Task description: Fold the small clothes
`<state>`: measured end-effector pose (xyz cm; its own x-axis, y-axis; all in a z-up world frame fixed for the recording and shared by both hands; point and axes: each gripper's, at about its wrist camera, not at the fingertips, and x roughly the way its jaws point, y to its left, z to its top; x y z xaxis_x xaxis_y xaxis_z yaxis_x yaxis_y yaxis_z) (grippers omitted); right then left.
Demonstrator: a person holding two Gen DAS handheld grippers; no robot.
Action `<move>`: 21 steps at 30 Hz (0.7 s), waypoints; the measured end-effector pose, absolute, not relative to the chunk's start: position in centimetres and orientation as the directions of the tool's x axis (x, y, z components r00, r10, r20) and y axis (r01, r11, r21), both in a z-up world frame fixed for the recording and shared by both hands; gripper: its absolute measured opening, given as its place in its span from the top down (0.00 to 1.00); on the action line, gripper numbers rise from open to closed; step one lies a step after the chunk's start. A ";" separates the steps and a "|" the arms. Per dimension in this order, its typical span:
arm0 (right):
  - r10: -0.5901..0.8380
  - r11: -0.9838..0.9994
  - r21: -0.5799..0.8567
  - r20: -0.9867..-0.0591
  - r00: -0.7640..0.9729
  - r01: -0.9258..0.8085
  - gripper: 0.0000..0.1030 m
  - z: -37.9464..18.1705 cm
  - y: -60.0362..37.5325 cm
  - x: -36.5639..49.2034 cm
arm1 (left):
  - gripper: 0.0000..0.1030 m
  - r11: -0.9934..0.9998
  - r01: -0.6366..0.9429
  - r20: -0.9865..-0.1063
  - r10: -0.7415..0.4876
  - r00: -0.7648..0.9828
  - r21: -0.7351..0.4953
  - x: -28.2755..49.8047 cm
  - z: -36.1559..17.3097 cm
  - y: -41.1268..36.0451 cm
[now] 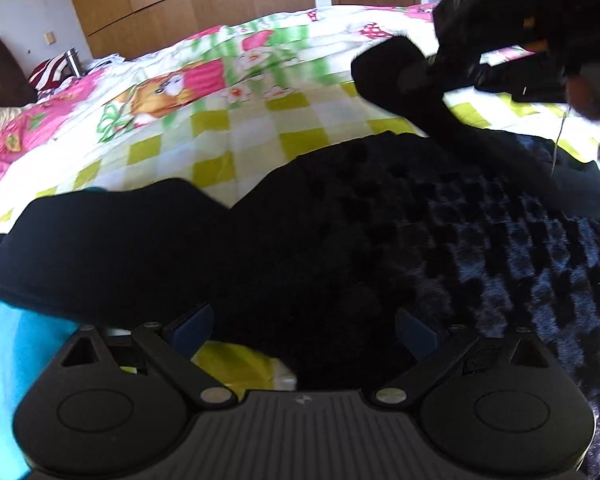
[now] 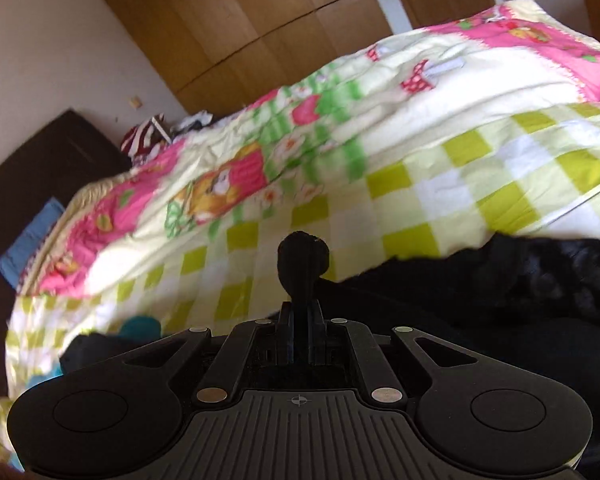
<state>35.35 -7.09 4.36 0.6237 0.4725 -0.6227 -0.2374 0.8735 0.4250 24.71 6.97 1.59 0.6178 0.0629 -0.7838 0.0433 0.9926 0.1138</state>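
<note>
my right tongs (image 2: 300,320) are clenched on a narrow strip of the black garment (image 2: 500,312), the two fingers pressed together with the cloth bunching into a dark knob just past the tips. from the left wrist camera i see that same right tongs (image 1: 416,76) up at the far right, lifted above the bed, with the pinched end of the cloth raised and a band of it running down and toward me into the rest of the garment (image 1: 360,220). my left tongs (image 1: 302,332) are released, blue pads spread wide on either side, and the near edge of the black garment lies in the gap between them; i cannot tell whether either pad touches it.

the garment lies on the bed, spread across the near and right part of the quilt (image 1: 220,152), its long axis running roughly left to right, with a fuzzy checked texture on the right side and a smoother dark fold on the left. a turquoise cloth (image 1: 16,360) sits at the near left, partly under the black fold. a person's hand (image 1: 596,96) shows blurred at the right edge. beyond the bed stands a wooden wardrobe (image 2: 260,20), and a dark headboard (image 2: 48,160) is at the far left.
</note>
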 end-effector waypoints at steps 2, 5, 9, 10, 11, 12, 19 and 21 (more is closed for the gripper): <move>0.417 0.909 0.307 -0.670 0.614 -0.283 0.93 2.3 -3.9 33.9 | 0.00 0.995 0.020 -0.785 0.067 0.616 0.101 24.5 1.5 8.6; 0.342 0.927 0.159 -0.725 0.597 -0.339 0.89 0.4 -2.1 32.5 | 0.00 0.995 -0.003 -0.777 0.077 0.625 0.097 24.0 1.4 10.0; 0.366 0.900 0.128 -0.741 0.562 -0.418 0.80 0.7 -1.9 31.3 | 0.00 0.996 -0.029 -0.769 0.087 0.633 0.089 23.4 1.3 10.7; 0.379 0.888 0.114 -0.730 0.569 -0.445 0.80 1.1 -1.7 30.9 | 0.00 0.996 -0.037 -0.770 0.088 0.632 0.084 23.4 1.3 10.8; 0.398 0.875 0.103 -0.711 0.580 -0.474 0.73 1.6 -1.6 30.4 | 0.00 0.996 -0.045 -0.771 0.089 0.631 0.078 23.4 1.3 11.1; 0.410 0.864 0.085 -0.692 0.594 -0.496 0.65 2.1 -1.5 30.0 | 0.00 0.996 -0.051 -0.772 0.090 0.630 0.074 23.3 1.2 11.1; 0.463 0.832 0.118 -0.685 0.562 -0.542 0.61 3.7 -2.7 29.3 | 0.00 0.995 -0.071 -0.762 0.101 0.639 0.072 23.8 1.9 11.2; 0.424 0.862 0.113 -0.696 0.580 -0.494 0.61 3.8 -4.3 28.9 | 0.00 0.995 -0.070 -0.750 0.099 0.654 0.070 24.1 2.5 11.0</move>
